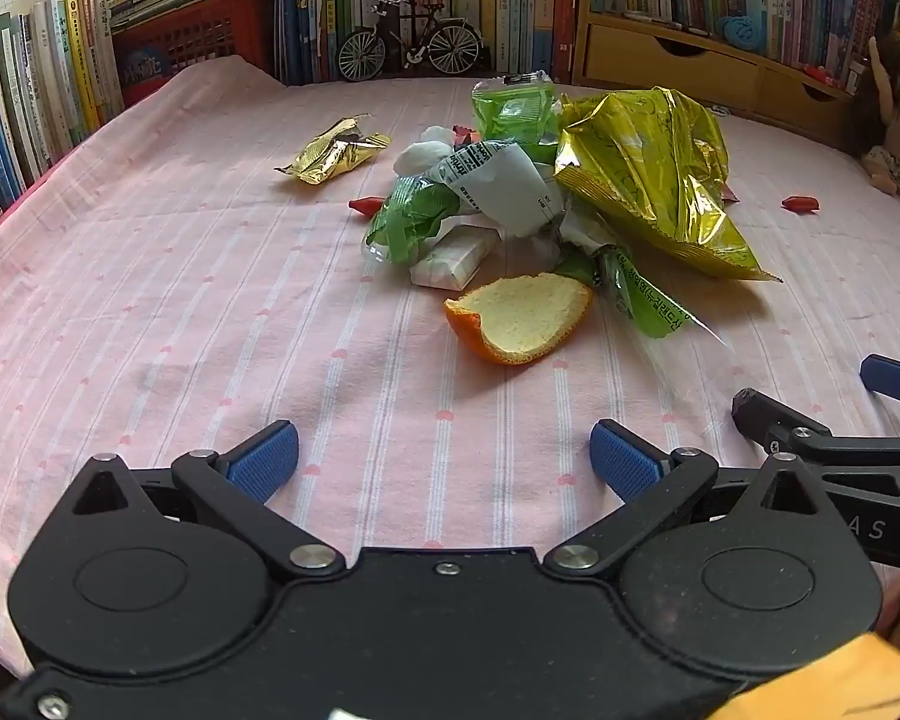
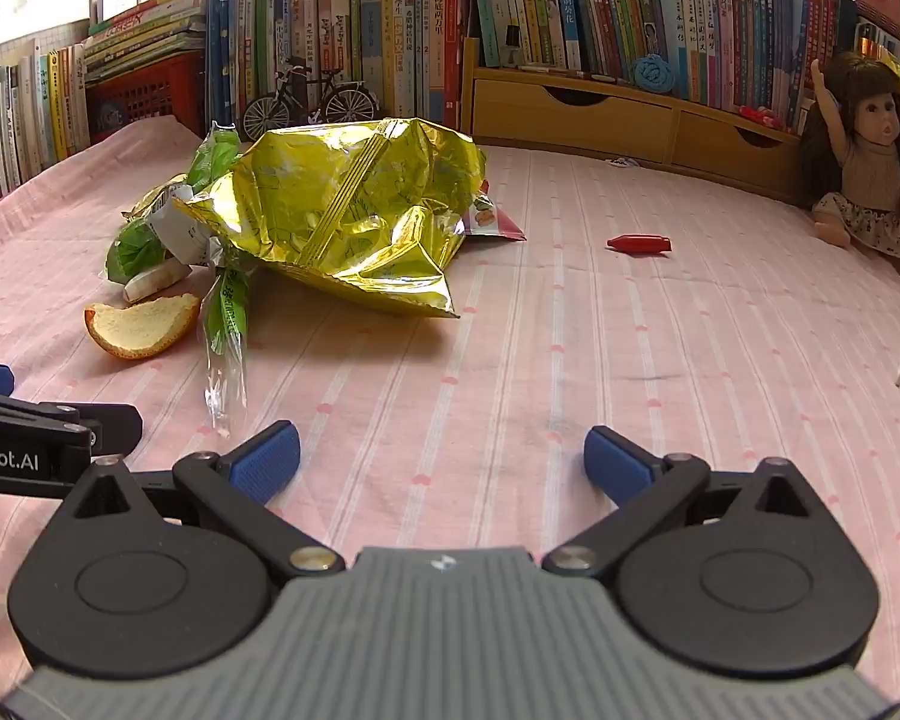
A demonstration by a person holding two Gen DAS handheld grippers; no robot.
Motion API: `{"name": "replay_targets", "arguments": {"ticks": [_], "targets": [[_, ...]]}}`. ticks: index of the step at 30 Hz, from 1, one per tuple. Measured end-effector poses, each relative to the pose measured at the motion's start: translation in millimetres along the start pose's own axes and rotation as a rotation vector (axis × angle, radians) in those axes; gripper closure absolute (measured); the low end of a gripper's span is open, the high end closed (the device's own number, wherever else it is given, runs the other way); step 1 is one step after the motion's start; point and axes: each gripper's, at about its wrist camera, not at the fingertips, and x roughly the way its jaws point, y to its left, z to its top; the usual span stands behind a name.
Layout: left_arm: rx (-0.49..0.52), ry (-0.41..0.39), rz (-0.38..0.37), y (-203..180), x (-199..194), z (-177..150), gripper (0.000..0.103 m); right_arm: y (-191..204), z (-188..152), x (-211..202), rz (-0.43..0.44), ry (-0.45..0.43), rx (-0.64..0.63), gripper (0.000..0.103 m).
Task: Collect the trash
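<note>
Both the left gripper [image 1: 444,459] and the right gripper [image 2: 441,456] hover wide open and empty near the front edge of the pink cloth [image 1: 180,312], facing the orange peel [image 1: 519,318] and the yellow foil bag [image 2: 342,210] at its middle.

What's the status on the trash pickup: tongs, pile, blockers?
Left tongs open, empty. Right tongs open, empty. Trash pile untouched on pink cloth; orange peel nearest. Nothing in the way.
</note>
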Motion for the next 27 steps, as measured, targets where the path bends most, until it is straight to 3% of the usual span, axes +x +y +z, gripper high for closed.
{"name": "replay_targets", "arguments": {"ticks": [27], "targets": [[0.000,-0.005,0.001,0.4,-5.0,1.5,0.000,-0.2,0.0,0.6,0.000,-0.001,0.000,0.000]]}}
